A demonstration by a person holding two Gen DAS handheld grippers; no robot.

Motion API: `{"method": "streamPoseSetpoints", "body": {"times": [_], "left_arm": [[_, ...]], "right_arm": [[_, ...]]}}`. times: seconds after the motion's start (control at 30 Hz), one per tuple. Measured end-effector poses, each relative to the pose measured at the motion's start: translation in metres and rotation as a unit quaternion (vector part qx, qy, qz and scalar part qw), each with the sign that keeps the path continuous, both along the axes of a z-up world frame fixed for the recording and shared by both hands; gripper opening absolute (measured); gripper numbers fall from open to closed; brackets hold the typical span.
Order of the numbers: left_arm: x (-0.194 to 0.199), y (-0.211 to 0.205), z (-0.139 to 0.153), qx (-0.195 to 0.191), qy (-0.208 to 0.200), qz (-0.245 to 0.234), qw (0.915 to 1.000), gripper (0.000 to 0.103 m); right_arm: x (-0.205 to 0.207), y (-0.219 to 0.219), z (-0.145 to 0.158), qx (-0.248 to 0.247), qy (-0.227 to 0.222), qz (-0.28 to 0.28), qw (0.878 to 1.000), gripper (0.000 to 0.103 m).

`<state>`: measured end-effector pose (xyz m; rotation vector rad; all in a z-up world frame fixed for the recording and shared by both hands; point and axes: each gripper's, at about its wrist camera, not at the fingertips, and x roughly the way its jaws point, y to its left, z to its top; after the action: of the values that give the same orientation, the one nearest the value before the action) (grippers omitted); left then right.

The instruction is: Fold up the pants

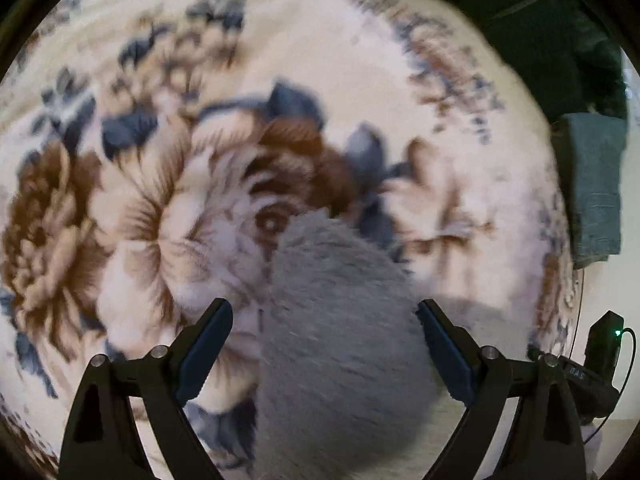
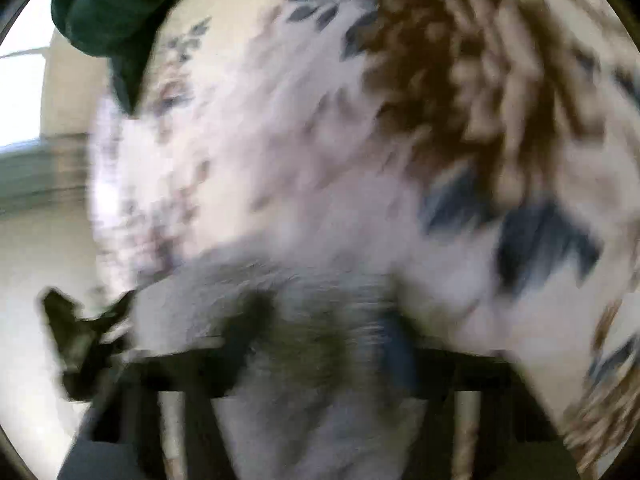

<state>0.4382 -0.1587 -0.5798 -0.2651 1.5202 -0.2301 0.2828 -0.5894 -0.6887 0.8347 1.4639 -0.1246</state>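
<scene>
Left wrist view: the left gripper (image 1: 324,344) has its jaws wide apart, pointing steeply down over a floral blanket (image 1: 200,200) that covers what looks like a bed. A lobe of grey fleecy fabric, presumably the pants (image 1: 340,340), sits between the jaws, but neither pad presses on it, so nothing is clamped there. Further right in that view, a dark green garment (image 1: 540,28) lies at the top edge, a folded teal cloth (image 1: 596,188) sits near the blanket's right edge, and the other handheld gripper body shows at lower right. Right wrist view is heavily motion-blurred: the right gripper (image 2: 320,352) has grey fabric (image 2: 320,420) bunched between its fingers with the jaws fairly close together; it looks like a grip on the pants, though blur prevents certainty about pad contact. The green garment (image 2: 112,12) is at the upper left here too. Progress judgement: early to middle. The pants are bunched and lifted in part, not laid flat, and no neat fold is visible. Likely still to do: spread the pants out, bring the legs together, fold them over, then release.
</scene>
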Motion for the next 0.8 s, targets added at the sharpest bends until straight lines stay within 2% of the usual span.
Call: {"method": "streamPoseSetpoints", "body": {"times": [0.1, 0.23, 0.33, 0.37, 0.43, 0.5, 0.53, 0.57, 0.63, 0.7, 0.73, 0.77, 0.8], "left_arm": [[0.001, 0.014, -0.007, -0.03, 0.02, 0.03, 0.9989, 0.094], [-0.009, 0.024, 0.014, -0.056, 0.002, 0.047, 0.9973, 0.094], [-0.022, 0.029, 0.032, -0.065, -0.012, 0.049, 0.9966, 0.094], [-0.025, 0.03, 0.034, -0.067, -0.013, 0.049, 0.9965, 0.094], [-0.032, 0.032, 0.037, -0.063, -0.014, 0.05, 0.9967, 0.094], [-0.037, 0.033, 0.036, -0.06, -0.013, 0.051, 0.9969, 0.094], [-0.039, 0.033, 0.035, -0.056, -0.012, 0.052, 0.997, 0.094], [-0.04, 0.035, 0.032, -0.054, -0.008, 0.054, 0.997, 0.094], [-0.043, 0.04, 0.027, -0.06, 0.001, 0.063, 0.9962, 0.094], [-0.045, 0.044, 0.025, -0.066, 0.003, 0.067, 0.9956, 0.094], [-0.046, 0.045, 0.025, -0.068, 0.004, 0.067, 0.9954, 0.094], [-0.045, 0.044, 0.026, -0.067, 0.004, 0.067, 0.9955, 0.094], [-0.046, 0.043, 0.027, -0.067, 0.002, 0.065, 0.9956, 0.094]], "right_arm": [[0.008, -0.004, 0.002, 0.008, 0.003, -0.01, 1.0, 0.036], [-0.011, -0.008, 0.031, 0.01, -0.015, -0.03, 0.999, 0.054], [-0.05, -0.016, 0.052, 0.032, -0.027, -0.068, 0.997, 0.068], [-0.069, -0.018, 0.055, 0.051, -0.023, -0.079, 0.995, 0.074], [-0.101, -0.017, 0.043, 0.108, -0.003, -0.101, 0.989, 0.074], [-0.124, -0.008, 0.02, 0.176, 0.002, -0.125, 0.976, 0.074], [-0.13, -0.002, 0.009, 0.199, 0.0, -0.138, 0.97, 0.059], [-0.136, 0.003, 0.004, 0.218, -0.008, -0.149, 0.965, 0.031], [-0.144, 0.01, 0.004, 0.286, -0.065, -0.171, 0.94, 0.028], [-0.16, 0.007, 0.001, 0.365, -0.123, -0.222, 0.896, 0.021], [-0.167, 0.003, -0.004, 0.36, -0.117, -0.235, 0.895, 0.02], [-0.174, -0.004, -0.009, 0.32, -0.088, -0.238, 0.913, 0.02], [-0.181, -0.01, -0.015, 0.255, -0.039, -0.227, 0.939, 0.022]]}}
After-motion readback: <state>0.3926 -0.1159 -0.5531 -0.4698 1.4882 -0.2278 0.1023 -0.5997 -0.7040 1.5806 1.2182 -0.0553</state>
